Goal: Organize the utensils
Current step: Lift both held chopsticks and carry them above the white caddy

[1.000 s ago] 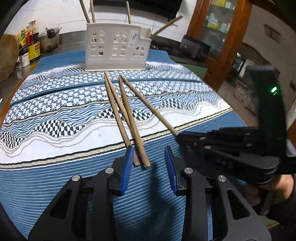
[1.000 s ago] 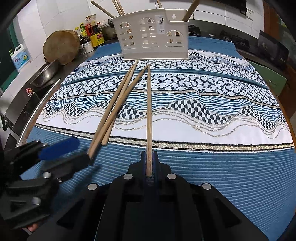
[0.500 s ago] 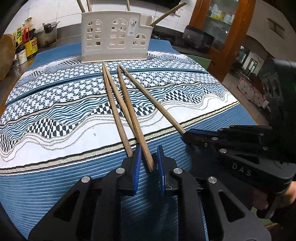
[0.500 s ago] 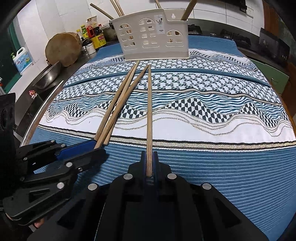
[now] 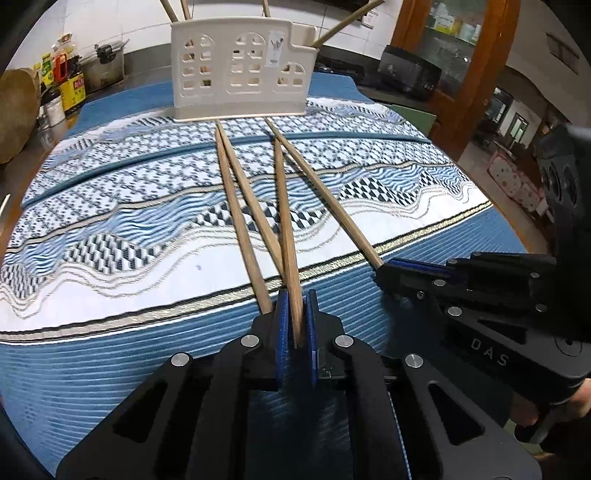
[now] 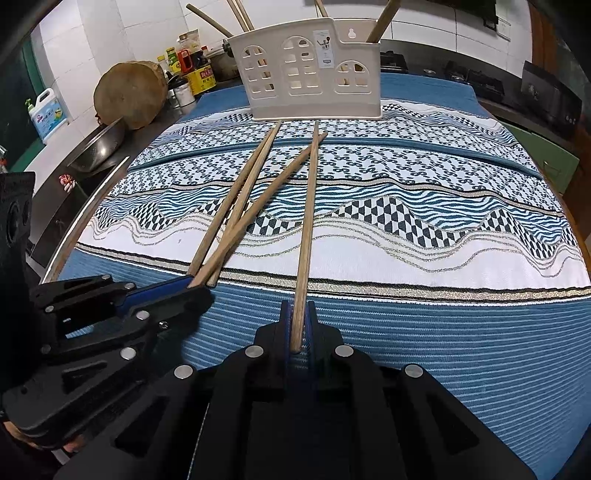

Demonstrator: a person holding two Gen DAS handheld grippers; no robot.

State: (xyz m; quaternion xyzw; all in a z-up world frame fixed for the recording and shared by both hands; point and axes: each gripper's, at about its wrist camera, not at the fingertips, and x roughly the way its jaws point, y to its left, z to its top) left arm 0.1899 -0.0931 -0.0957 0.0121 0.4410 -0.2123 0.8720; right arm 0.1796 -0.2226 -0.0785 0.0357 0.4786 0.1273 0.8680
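Four wooden chopsticks lying on a blue and white patterned cloth (image 5: 110,229), fanned out in front of a cream utensil holder (image 5: 240,72) with window-shaped cutouts at the far end of the cloth. Left gripper (image 5: 295,317) closed on the near end of one chopstick (image 5: 286,225), blue pads pressing it from both sides; jaws just finished closing around it. This chopstick slightly tilted across its neighbour, crossing over another stick near the pads. Two loose chopsticks (image 5: 240,218) just to the left of it, their near tips beside the left pad, their far tips close to the base of the holder. Right gripper (image 6: 297,325) likewise clamped on a chopstick (image 6: 308,221), which runs almost straight ahead toward the holder, its far tip near the base. In the left wrist view, the right gripper seen from the side at the right edge, holding the end of the rightmost stick. Several more chopsticks (image 6: 384,18) standing inside the holder, leaning out at angles over its rim. Behind the cloth, on the counter, a round wooden chopping block (image 6: 129,96), sauce bottles (image 6: 188,62), a metal bowl (image 6: 96,147) and a detergent jug (image 6: 48,114).
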